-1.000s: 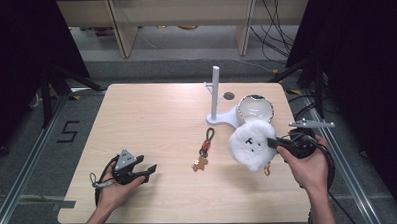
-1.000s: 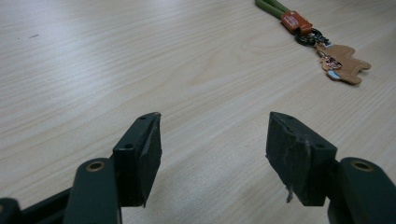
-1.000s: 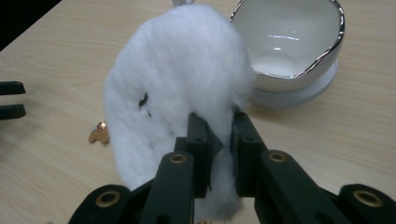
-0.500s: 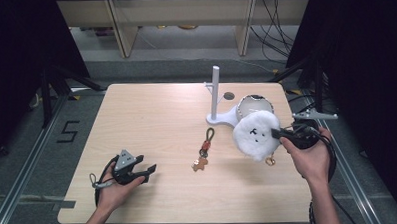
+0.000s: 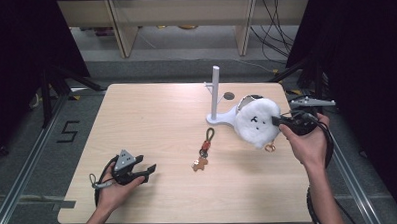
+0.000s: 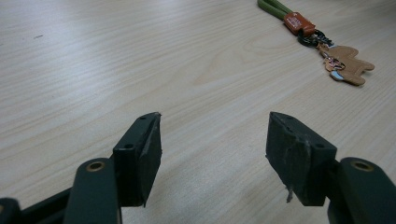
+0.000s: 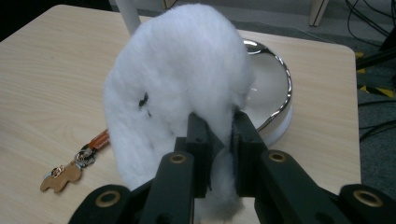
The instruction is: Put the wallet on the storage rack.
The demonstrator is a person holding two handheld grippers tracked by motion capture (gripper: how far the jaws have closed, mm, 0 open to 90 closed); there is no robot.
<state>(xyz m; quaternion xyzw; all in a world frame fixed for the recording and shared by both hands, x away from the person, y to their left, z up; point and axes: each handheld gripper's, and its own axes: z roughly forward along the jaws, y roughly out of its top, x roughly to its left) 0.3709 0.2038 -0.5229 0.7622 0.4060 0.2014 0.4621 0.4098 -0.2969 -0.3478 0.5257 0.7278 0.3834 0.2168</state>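
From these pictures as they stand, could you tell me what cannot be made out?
- Round dish: the white plush toy covers most of it in the right gripper view.
- White stand: top cut off by the right gripper view's edge.
- Keychain: its tag lettering is too small in the high view.

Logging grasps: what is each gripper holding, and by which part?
Right gripper pinches the white plush by its fluffy edge. Left gripper is open, holding nothing.

The table (image 5: pixel 151 118) is pale matt wood grain, the plush toy (image 7: pixel 177 88) fluffy white fur, the bowl (image 7: pixel 275 93) rimmed in glossy metal, the keychain (image 6: pixel 327 46) a cloth loop with a smooth tan charm.
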